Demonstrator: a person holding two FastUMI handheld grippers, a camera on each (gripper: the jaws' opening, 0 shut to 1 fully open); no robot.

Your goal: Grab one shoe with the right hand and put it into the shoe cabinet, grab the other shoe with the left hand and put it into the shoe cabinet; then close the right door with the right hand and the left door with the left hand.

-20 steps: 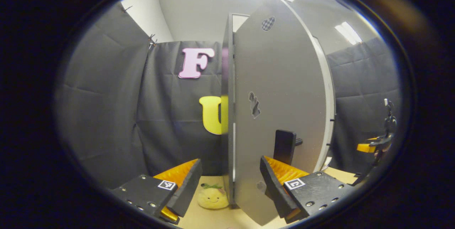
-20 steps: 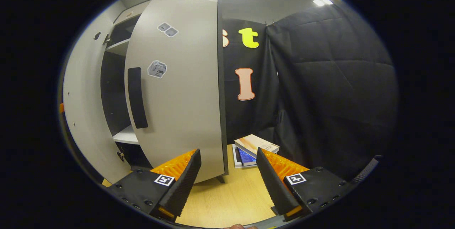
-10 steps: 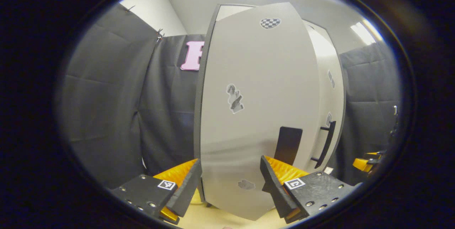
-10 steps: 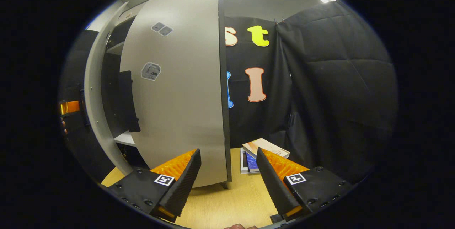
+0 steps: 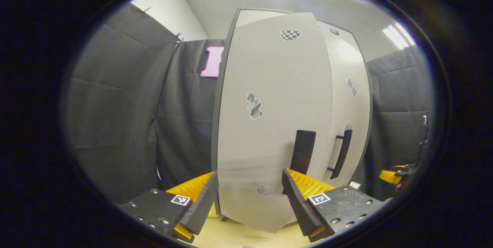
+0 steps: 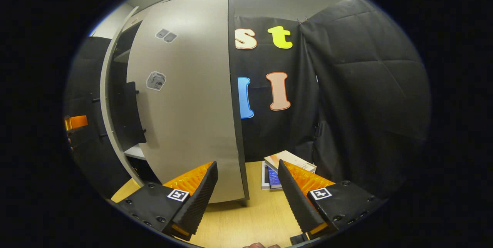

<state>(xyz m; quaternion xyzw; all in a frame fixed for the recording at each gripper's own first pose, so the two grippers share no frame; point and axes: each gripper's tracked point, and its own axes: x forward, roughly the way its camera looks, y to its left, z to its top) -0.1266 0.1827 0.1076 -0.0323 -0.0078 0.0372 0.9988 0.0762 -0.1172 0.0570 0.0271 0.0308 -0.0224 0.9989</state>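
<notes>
Grey, smooth flat left door [image 5: 269, 124] stands ahead of the left tool [image 5: 246, 198], fingers spread; right tool [image 6: 246, 194] likewise unclenched before the right door [image 6: 188, 105].

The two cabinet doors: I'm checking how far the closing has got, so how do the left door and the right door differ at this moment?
In the left gripper view the left door looks nearly shut; in the right gripper view the right door stands ajar, a dark gap and a shelf edge showing beside it. The left door carries a checkered heart sticker, the right door small grey stickers. Both are pale grey with a dark handle.
</notes>
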